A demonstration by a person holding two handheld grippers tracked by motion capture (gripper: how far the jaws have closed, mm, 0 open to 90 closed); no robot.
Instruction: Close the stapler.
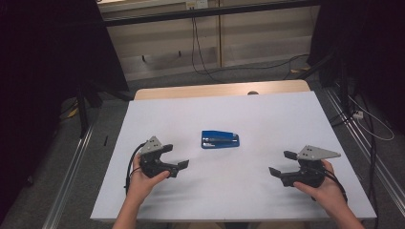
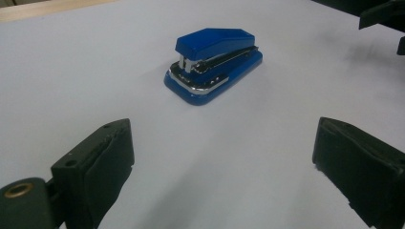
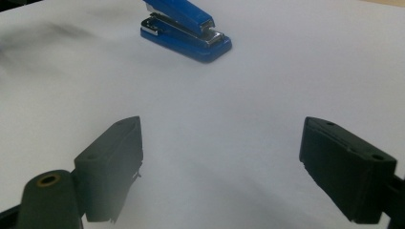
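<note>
Blue stapler point(image 1: 219, 140) flat on white table point(image 1: 267, 114), approx mid-table, long axis across the high view, upright on its base. Sits between the two grippers but farther from the table's near edge than both; touching neither.

From left gripper point(image 1: 175, 157): stapler ahead and off to its right in high view, near but w/ bare table between. In left gripper view stapler point(image 2: 213, 64) lies beyond the jaw tips, roughly centred, hinged end w/ chrome trim toward camera. Jaws spread wide, nothing between them, pads clear of everything. Held in person's left hand point(image 1: 143, 183), jaws pointing toward table's centre.

From right gripper point(image 1: 282, 163): stapler ahead and to its left in high view, well apart, more so than from the left one. In right gripper view stapler point(image 3: 185, 29) near top edge, left of centre, partly cut off by the frame. Jaws wide apart, empty, pads touching nothing; bare white surface between them. Held in right hand point(image 1: 327, 188), jaws pointing left toward stapler.

Far tip of right gripper point(image 2: 382, 14) at top right corner of left gripper view, past the stapler.
</note>
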